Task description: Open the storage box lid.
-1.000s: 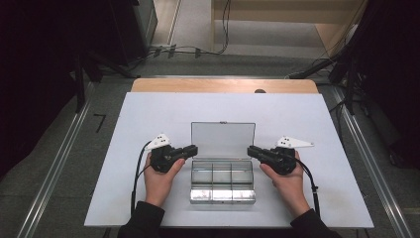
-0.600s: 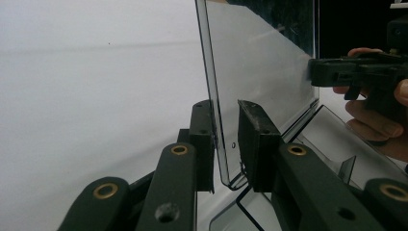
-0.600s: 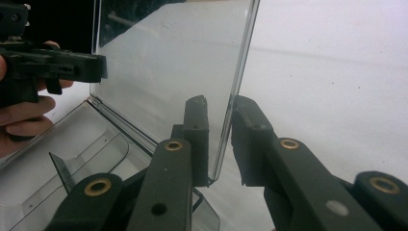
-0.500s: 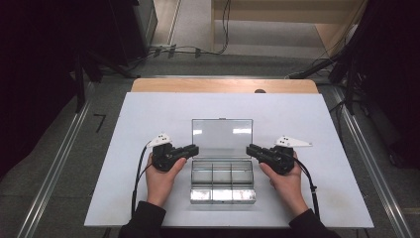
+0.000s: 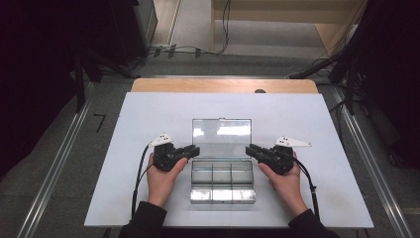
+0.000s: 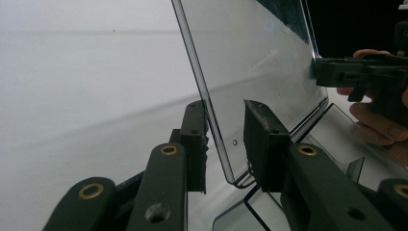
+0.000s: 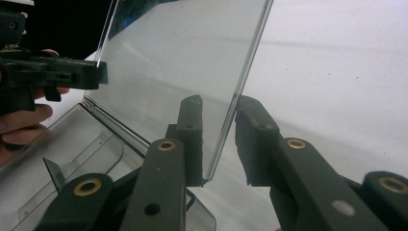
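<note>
A clear plastic compartment box (image 5: pixel 222 179) lies on the white table top (image 5: pixel 148 114), and its transparent lid (image 5: pixel 221 130) stands raised at the back. My left gripper (image 5: pixel 195 148) reaches in from the left, and the lid's left edge (image 6: pixel 260 62) stands between its jaws. Its jaws have just been opening, and a gap shows on the right-hand pad's (image 6: pixel 260 139) side. My right gripper (image 5: pixel 249 148) mirrors it on the lid's right edge (image 7: pixel 178 57). Its jaws have also just been opening, and the outer pad (image 7: pixel 252 139) is off the plastic.
The box's divided tray (image 7: pixel 72 139) looks empty. A wooden strip (image 5: pixel 223 85) runs along the table's far edge, and cables lie on the floor (image 5: pixel 188 49) beyond it. The white surface extends left and right of the hands.
Both hands have stayed beside the raised lid. The jaws look slightly wider apart on its edges, and the lid has not visibly moved.
</note>
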Motion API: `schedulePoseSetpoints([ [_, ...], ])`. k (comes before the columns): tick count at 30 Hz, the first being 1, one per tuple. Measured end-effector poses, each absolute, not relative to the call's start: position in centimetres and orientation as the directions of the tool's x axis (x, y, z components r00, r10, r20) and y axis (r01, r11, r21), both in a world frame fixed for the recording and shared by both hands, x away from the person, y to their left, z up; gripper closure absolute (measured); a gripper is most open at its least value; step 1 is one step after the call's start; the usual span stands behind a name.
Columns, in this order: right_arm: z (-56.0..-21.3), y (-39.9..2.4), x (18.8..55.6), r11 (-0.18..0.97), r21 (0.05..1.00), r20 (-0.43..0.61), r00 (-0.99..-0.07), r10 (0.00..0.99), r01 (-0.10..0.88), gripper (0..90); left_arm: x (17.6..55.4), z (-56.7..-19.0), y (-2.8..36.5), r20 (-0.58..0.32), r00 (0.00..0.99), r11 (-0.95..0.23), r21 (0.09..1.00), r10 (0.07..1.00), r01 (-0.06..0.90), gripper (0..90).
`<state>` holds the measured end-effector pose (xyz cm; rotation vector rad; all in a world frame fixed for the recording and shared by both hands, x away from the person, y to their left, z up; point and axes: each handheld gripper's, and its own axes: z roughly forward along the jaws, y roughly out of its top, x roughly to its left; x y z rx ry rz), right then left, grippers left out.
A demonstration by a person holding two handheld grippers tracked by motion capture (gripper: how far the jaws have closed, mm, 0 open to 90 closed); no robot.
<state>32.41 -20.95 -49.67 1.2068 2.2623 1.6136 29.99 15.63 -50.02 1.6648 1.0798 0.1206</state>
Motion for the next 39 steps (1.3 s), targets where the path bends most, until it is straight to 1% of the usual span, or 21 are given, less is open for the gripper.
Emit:
schedulePoseSetpoints([
  [8,-49.9,-21.0,32.6,0.111,0.821,0.368,-0.667,0.647,0.561,68.0,30.2,-50.2,15.7,-0.448,0.572,0.018,0.797,0.687,0.604,68.1],
  [14,-50.1,-21.0,32.7,0.115,0.807,0.374,-0.652,0.659,0.579,63.4,30.2,-50.4,15.6,-0.444,0.557,0.007,0.786,0.701,0.618,62.6],
  [18,-50.2,-21.1,32.7,0.122,0.799,0.374,-0.645,0.667,0.589,65.5,30.4,-50.6,15.6,-0.462,0.534,0.019,0.768,0.708,0.640,56.1],
  [28,-50.4,-21.1,32.8,0.139,0.790,0.374,-0.649,0.663,0.597,63.4,30.2,-50.4,15.6,-0.444,0.539,0.011,0.779,0.716,0.627,53.5],
  [31,-50.2,-21.2,32.7,0.140,0.796,0.366,-0.654,0.662,0.588,60.1,30.1,-50.2,15.7,-0.431,0.532,0.011,0.784,0.729,0.620,48.2],
  [39,-48.9,-22.1,32.1,0.162,0.831,0.323,-0.700,0.638,0.532,45.3,29.4,-49.3,16.1,-0.393,0.572,-0.005,0.822,0.720,0.570,40.1],
])
